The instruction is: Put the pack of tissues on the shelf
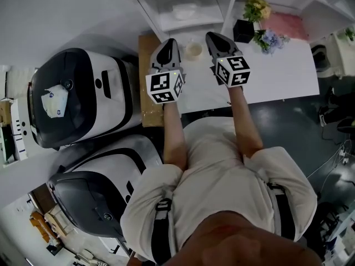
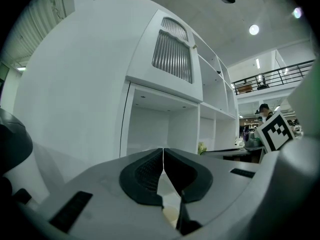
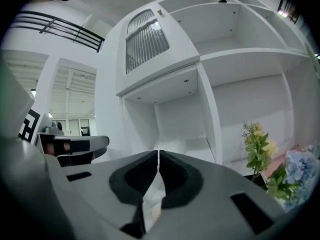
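Both my claws are clenched and they carry nothing. On the left claw (image 2: 163, 154) the two dark pads meet along one thin line, and on the right claw (image 3: 158, 155) it is the same. The pack of tissues (image 1: 186, 10) lies inside the left compartment of the shelf (image 1: 229, 11), apart from both claws, so I judge that the placing is done. The claws hover side by side over the white tabletop (image 1: 277, 71) and point toward that compartment. I think they are held closed and nearly level because there is nothing more to carry. A closed claw also catches less easily on the flowers (image 1: 257, 7) that stand just to the right. In my opinion, only drawing back from the shelf remains.
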Available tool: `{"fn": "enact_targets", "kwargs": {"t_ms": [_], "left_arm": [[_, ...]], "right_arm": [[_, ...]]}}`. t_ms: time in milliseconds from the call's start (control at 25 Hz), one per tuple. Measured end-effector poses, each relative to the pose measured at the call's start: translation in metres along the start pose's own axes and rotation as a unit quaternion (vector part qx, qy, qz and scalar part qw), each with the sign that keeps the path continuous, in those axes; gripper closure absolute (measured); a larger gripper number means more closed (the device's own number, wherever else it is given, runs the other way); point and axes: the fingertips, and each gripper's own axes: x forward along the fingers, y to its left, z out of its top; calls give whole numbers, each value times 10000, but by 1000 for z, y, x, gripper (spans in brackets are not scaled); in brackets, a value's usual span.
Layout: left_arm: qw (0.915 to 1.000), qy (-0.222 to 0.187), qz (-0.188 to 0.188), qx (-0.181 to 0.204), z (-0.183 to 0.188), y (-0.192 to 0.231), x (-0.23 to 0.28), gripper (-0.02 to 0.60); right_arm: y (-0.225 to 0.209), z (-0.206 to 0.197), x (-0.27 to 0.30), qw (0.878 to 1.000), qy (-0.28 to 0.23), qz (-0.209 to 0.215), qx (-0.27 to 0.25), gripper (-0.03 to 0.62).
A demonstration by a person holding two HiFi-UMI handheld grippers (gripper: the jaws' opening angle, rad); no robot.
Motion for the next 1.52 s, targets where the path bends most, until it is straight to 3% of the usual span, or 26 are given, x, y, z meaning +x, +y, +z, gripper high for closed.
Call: {"fn": "enact_targets", "kwargs": {"t_ms": [560,1520], "left_arm": [[9998,29,-96,189,2,-24,-18,569],[9992,-20,-316,239,8,-35,-12,569]], "right_arm": [[14,-3,-23,9996,53,248,-93,523],[10,6,-32,9993,28,263,-269,525]]}}
